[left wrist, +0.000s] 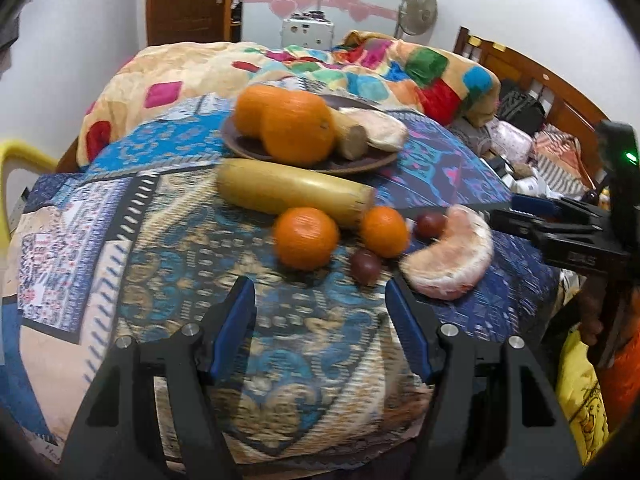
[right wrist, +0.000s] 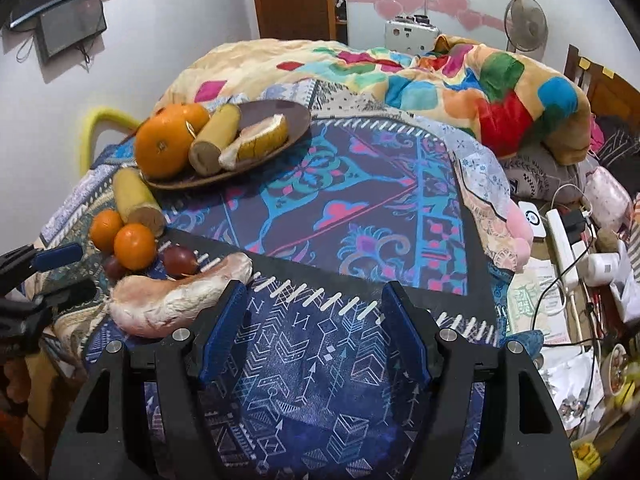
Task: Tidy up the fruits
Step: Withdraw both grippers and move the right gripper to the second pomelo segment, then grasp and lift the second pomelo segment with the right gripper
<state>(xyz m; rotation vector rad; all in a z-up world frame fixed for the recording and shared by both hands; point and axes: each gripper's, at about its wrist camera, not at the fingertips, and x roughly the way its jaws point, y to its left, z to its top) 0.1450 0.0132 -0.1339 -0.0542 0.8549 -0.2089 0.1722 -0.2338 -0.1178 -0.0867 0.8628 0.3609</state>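
A brown plate (left wrist: 360, 162) (right wrist: 288, 116) on the patterned cloth holds two big oranges (left wrist: 298, 126) (right wrist: 164, 146), a banana piece (right wrist: 216, 140) and a pomelo wedge (right wrist: 260, 140). In front of it lie a long banana piece (left wrist: 292, 192) (right wrist: 136, 200), two small oranges (left wrist: 306, 238) (right wrist: 134, 246), two dark round fruits (left wrist: 366, 266) (right wrist: 180, 260) and a pink pomelo wedge (left wrist: 452, 260) (right wrist: 176, 300). My left gripper (left wrist: 320, 284) is open and empty, just short of the small oranges. My right gripper (right wrist: 312, 288) is open and empty, to the right of the pomelo wedge; it also shows in the left wrist view (left wrist: 532, 212).
A colourful blanket (right wrist: 460, 80) is heaped behind the plate. A yellow chair (left wrist: 16, 160) stands at the left. Cables, a power strip (right wrist: 564, 236) and papers clutter the right side. A fan (right wrist: 524, 24) and a wooden door (left wrist: 184, 0) are at the back.
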